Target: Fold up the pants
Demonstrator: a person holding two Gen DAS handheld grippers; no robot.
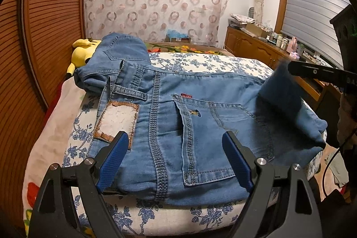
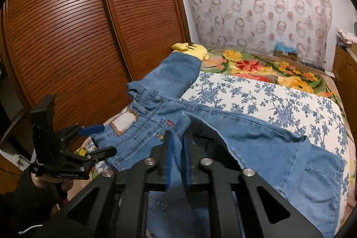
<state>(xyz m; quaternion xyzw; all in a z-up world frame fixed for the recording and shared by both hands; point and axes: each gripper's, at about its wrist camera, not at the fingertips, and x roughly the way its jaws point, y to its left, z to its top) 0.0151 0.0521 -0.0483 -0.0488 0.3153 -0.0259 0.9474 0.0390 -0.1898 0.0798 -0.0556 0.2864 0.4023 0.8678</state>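
A: Left wrist view. One pair of jeans (image 1: pixel 178 117) lies on the blue-flowered bedspread (image 1: pixel 200 61), seat side up, one leather patch (image 1: pixel 116 121) showing. The left gripper (image 1: pixel 176 155) hovers over the waistband edge with jaws spread wide and nothing between them. At right, the leg end is lifted by the other tool.

B: Right wrist view. The right gripper (image 2: pixel 177 160) has denim between its blue pads; the jaws sit narrowly apart and look to be loosening, so I cannot tell whether they pinch.

A: Judgement: lay the hem square on the seat before fully releasing, and smooth outward.

B: Count: one jeans, two grippers, one yellow plush toy (image 2: pixel 191 49).
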